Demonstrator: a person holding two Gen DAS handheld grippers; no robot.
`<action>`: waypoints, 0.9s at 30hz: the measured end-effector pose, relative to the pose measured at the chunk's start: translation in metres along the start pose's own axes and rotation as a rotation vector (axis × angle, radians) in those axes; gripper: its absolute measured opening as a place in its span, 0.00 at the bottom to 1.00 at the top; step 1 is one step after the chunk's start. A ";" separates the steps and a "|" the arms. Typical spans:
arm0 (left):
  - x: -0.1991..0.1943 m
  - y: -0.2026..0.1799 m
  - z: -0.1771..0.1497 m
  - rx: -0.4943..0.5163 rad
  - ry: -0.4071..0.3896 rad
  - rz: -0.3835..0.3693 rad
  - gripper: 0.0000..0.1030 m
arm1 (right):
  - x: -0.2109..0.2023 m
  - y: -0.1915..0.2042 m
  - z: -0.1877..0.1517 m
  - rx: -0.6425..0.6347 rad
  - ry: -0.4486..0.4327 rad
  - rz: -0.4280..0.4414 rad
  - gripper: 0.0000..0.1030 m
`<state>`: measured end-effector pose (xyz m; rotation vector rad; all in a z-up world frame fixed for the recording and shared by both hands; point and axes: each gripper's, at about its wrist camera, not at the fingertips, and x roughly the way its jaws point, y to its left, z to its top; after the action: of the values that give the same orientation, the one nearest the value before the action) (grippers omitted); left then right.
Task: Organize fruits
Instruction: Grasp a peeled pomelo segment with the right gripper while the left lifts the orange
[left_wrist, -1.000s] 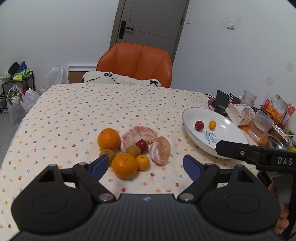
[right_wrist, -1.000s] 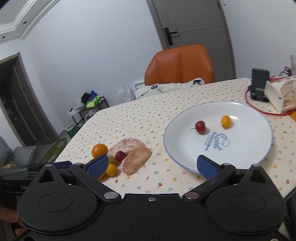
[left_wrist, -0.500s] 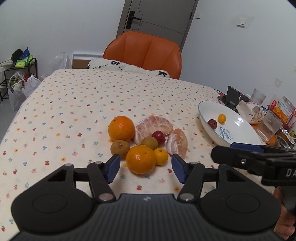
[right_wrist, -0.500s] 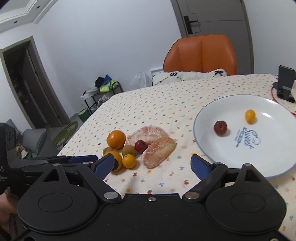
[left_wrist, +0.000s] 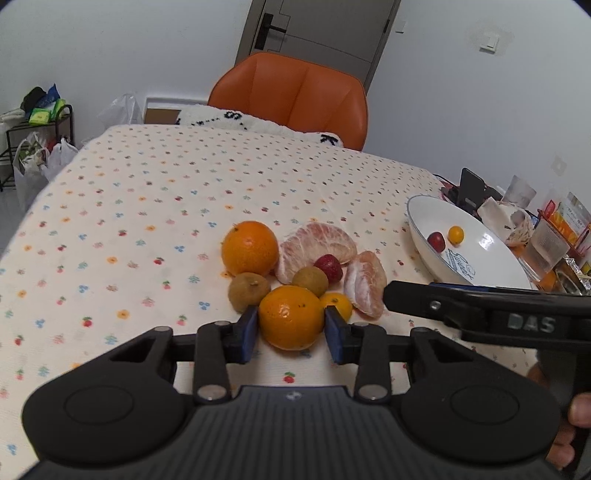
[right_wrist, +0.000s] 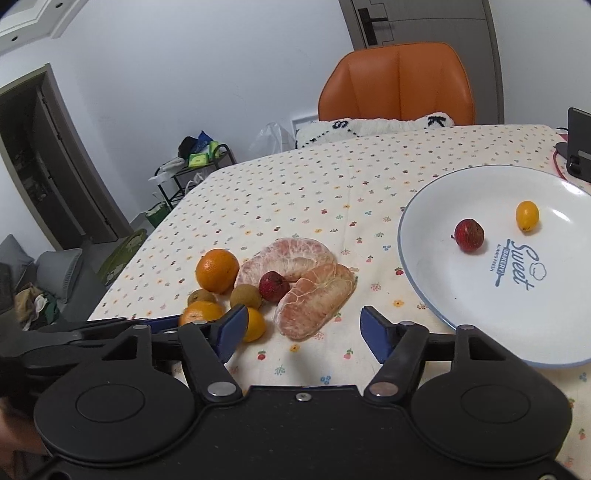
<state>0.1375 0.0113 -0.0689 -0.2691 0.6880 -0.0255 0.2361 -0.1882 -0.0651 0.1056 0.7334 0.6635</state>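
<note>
Left wrist view: left claw (left_wrist: 291, 328) pinches near orange (left_wrist: 291, 317), kumquat (left_wrist: 338, 303) crowding; right claw (right_wrist: 303, 328) gapes empty

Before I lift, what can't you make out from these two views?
- Left wrist view: whether the left gripper pads press the near orange; contact faces hidden.
- Right wrist view: that orange half hidden behind gripper fingers.
- White plate: right edge cut off.

Both fisheyes were aimed low across the table (left_wrist: 155, 206); the fruit pile (left_wrist: 295, 273) and plate (right_wrist: 436, 206) were shared.
</note>
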 end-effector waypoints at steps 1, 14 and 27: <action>-0.002 0.002 0.001 -0.005 -0.001 0.000 0.36 | 0.003 0.001 0.001 -0.002 0.001 -0.006 0.63; -0.015 0.014 0.009 -0.017 -0.025 0.031 0.36 | 0.027 0.006 0.005 0.007 0.012 -0.061 0.40; -0.012 0.011 0.004 -0.021 -0.025 0.019 0.36 | 0.008 -0.005 -0.005 0.015 0.041 -0.077 0.34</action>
<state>0.1301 0.0238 -0.0608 -0.2829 0.6664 0.0037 0.2401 -0.1880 -0.0754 0.0775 0.7779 0.5880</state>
